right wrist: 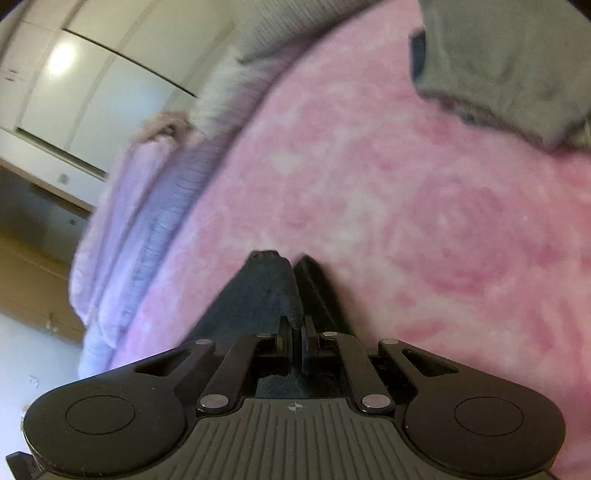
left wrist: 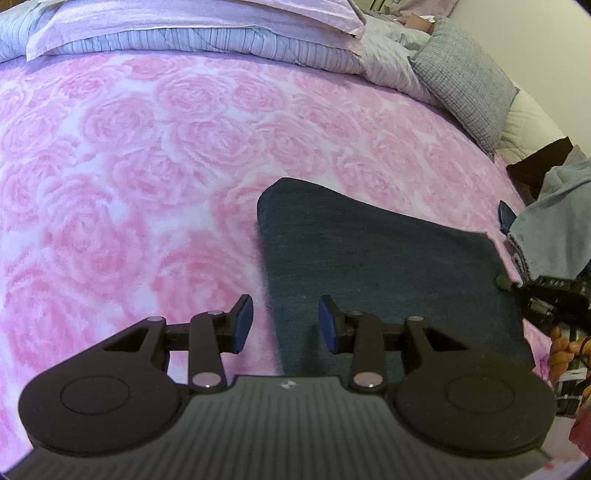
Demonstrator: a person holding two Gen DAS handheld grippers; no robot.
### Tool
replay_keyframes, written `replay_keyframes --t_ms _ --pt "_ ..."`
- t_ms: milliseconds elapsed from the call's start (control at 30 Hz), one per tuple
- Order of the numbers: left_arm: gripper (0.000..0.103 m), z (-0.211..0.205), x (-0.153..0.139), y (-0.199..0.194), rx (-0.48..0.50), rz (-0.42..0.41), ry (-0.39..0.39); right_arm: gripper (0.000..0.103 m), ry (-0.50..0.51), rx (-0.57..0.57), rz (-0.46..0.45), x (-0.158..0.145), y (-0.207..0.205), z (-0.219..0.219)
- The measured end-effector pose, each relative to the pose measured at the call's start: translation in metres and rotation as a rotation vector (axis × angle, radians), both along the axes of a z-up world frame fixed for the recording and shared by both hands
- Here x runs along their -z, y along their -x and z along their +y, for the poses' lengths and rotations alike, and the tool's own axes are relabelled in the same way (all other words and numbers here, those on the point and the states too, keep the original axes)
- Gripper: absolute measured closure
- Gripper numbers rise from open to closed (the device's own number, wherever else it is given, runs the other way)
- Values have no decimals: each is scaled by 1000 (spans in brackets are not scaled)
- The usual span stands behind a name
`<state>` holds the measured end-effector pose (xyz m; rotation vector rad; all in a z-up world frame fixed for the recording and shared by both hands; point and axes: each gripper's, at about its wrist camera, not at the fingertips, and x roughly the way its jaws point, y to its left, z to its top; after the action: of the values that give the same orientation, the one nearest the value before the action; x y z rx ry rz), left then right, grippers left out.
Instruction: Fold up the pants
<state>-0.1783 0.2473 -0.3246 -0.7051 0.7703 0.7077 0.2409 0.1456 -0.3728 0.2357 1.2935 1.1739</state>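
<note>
Dark blue pants (left wrist: 384, 273) lie folded flat on the pink rose-patterned bedspread (left wrist: 147, 166). My left gripper (left wrist: 286, 326) hovers open over their near left edge, one blue pad over the bedspread, the other over the cloth, nothing between them. In the right wrist view my right gripper (right wrist: 296, 341) is shut on a bunched fold of the dark pants (right wrist: 266, 295), which rises from between its fingers over the pink bedspread (right wrist: 406, 221). The right gripper's body (left wrist: 546, 299) shows at the pants' right edge in the left wrist view.
Striped grey-lilac bedding (left wrist: 184, 33) and a grey pillow (left wrist: 465, 85) line the far side of the bed. A grey-blue garment (left wrist: 554, 229) lies at the bed's right; it shows in the right view as a grey garment (right wrist: 506, 66). White cupboards (right wrist: 92, 92) stand beyond the bed.
</note>
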Motion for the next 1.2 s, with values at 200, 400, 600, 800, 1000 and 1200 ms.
replay_keyframes --t_ms 200,400,600,800,1000,1200 --pt "71 1 -2 -14 22 11 -23 74 197 -88 -247 -28 11 30" --pt "71 19 -4 -56 76 53 -132 75 91 -217 -666 -62 63 59" --pt "66 43 40 -102 142 163 -161 71 175 -352 -773 2 74 91" --pt "73 37 18 -82 115 192 -145 71 208 -192 -714 -44 56 56" --pt "73 -36 -14 -37 180 212 -40 71 198 -342 -738 -89 103 -15" --pt "73 -104 8 -22 262 243 32 71 328 -321 -689 -62 130 -61"
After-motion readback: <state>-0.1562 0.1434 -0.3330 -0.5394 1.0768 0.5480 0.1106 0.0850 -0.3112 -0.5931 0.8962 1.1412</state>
